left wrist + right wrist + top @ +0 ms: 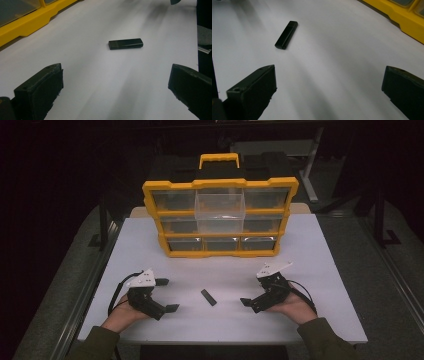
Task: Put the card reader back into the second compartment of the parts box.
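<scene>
Table: organizer at rear, one drawer pulled forward | left gripper, right gripper flank stick, jaws apart, empty | stick flat before organizer | risk: thin stick may skid from closing jaws

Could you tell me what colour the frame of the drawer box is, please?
Yellow, around clear drawers; the drawer box shows best in the high view.

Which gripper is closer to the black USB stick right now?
Roughly equal; left slightly nearer. The USB stick lies between them: left gripper to its left, right gripper to its right, both open.
</scene>
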`<state>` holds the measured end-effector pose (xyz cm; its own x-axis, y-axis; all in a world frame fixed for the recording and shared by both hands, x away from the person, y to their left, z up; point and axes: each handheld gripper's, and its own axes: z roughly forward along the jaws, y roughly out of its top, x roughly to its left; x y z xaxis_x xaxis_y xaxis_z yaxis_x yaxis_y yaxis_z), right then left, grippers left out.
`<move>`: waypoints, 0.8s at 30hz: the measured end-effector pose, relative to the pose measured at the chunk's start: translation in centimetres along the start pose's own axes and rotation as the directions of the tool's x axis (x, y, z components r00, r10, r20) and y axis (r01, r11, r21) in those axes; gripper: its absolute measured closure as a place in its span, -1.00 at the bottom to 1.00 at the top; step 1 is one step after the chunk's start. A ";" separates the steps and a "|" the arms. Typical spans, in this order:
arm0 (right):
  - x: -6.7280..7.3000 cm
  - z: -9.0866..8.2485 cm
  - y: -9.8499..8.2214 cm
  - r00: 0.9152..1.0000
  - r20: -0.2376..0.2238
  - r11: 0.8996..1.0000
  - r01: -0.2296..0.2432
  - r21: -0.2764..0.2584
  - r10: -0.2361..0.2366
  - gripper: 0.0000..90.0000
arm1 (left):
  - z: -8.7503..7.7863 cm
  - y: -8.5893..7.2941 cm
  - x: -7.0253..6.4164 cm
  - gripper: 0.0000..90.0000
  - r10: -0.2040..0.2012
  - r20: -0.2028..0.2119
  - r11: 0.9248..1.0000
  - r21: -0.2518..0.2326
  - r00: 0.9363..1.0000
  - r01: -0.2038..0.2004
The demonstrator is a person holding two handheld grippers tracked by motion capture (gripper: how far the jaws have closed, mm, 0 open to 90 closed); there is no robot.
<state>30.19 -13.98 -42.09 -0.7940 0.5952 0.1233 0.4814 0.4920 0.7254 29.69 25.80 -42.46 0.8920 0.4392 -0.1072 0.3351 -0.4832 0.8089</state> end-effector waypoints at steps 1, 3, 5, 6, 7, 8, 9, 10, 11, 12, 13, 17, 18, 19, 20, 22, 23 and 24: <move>0.0 0.1 0.0 1.000 -0.003 1.000 0.002 -0.001 -0.002 -1.00 | 0.0 0.0 0.0 -1.00 -0.002 0.000 1.000 0.000 1.000 0.002; 0.0 0.2 0.2 1.000 -0.006 1.000 0.004 -0.003 -0.004 -1.00 | -0.1 0.0 -0.1 -1.00 -0.004 0.002 1.000 -0.007 1.000 0.004; 0.1 0.2 0.3 1.000 -0.014 1.000 0.001 -0.008 -0.002 -1.00 | -0.1 0.0 0.0 -1.00 -0.001 0.001 1.000 -0.004 1.000 0.001; 0.1 0.2 0.3 1.000 -0.015 1.000 0.003 -0.008 -0.004 -1.00 | -0.1 0.0 0.0 -1.00 -0.001 0.001 1.000 -0.003 1.000 0.001; 0.1 0.2 0.3 1.000 -0.016 1.000 0.005 -0.007 -0.005 -1.00 | -0.1 0.0 0.0 -1.00 -0.001 0.001 1.000 -0.003 1.000 0.001; 0.1 0.2 0.3 1.000 -0.017 1.000 0.003 -0.007 -0.003 -1.00 | -0.2 0.0 0.0 -1.00 -0.002 0.002 1.000 -0.006 1.000 0.002; 0.0 0.3 0.4 1.000 -0.018 1.000 0.000 -0.011 0.000 -1.00 | -0.2 0.0 0.0 -1.00 -0.005 0.002 1.000 -0.008 1.000 0.005; 0.0 0.3 0.5 1.000 -0.019 1.000 -0.004 -0.013 0.004 -1.00 | -0.2 0.0 0.0 -1.00 -0.006 0.001 1.000 -0.007 1.000 0.006; 0.0 0.3 0.5 1.000 -0.019 1.000 -0.005 -0.015 0.005 -1.00 | -0.1 0.0 0.0 -1.00 -0.005 0.001 1.000 -0.007 1.000 0.005; 0.1 0.2 0.5 1.000 -0.020 1.000 -0.005 -0.015 0.004 -1.00 | -0.2 0.0 0.0 -1.00 -0.005 0.002 1.000 -0.008 1.000 0.005; 0.1 0.3 0.6 1.000 -0.020 1.000 -0.002 -0.016 0.001 -1.00 | -0.2 0.0 0.0 -1.00 -0.004 0.002 1.000 -0.008 1.000 0.004; 0.1 0.3 0.9 1.000 -0.022 1.000 -0.011 -0.021 0.011 -1.00 | -0.2 0.0 0.0 -1.00 -0.007 0.001 1.000 -0.009 1.000 0.007; 0.0 0.3 0.9 1.000 -0.023 1.000 -0.015 -0.025 0.014 -1.00 | -0.2 0.0 0.0 -1.00 -0.006 0.001 1.000 -0.008 1.000 0.006; 0.1 0.3 1.0 1.000 -0.024 0.999 -0.017 -0.028 0.016 -1.00 | -0.2 0.0 -0.1 -1.00 -0.004 0.003 1.000 -0.009 1.000 0.004; 0.1 0.3 1.1 1.000 -0.025 0.999 -0.016 -0.028 0.015 -1.00 | -0.2 0.0 -0.1 -1.00 -0.002 0.002 1.000 -0.008 1.000 0.002; 0.1 0.4 1.2 1.000 -0.027 1.000 -0.011 -0.028 0.010 -1.00 | -0.2 0.0 0.0 -1.00 -0.003 0.002 1.000 -0.007 1.000 0.003; 0.1 0.4 1.3 1.000 -0.028 1.000 -0.013 -0.029 0.013 -1.00 | -0.2 0.0 0.0 -1.00 -0.005 0.003 1.000 -0.007 1.000 0.005; 0.1 0.4 1.3 1.000 -0.028 0.999 -0.013 -0.030 0.012 -1.00 | -0.1 0.0 -0.1 -1.00 -0.005 0.003 1.000 -0.007 1.000 0.005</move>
<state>30.90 -12.97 -41.39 -0.7983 0.5831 0.1509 0.4801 0.4648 0.7439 29.56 25.88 -42.38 0.8910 0.4397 -0.1129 0.3376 -0.4753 0.8125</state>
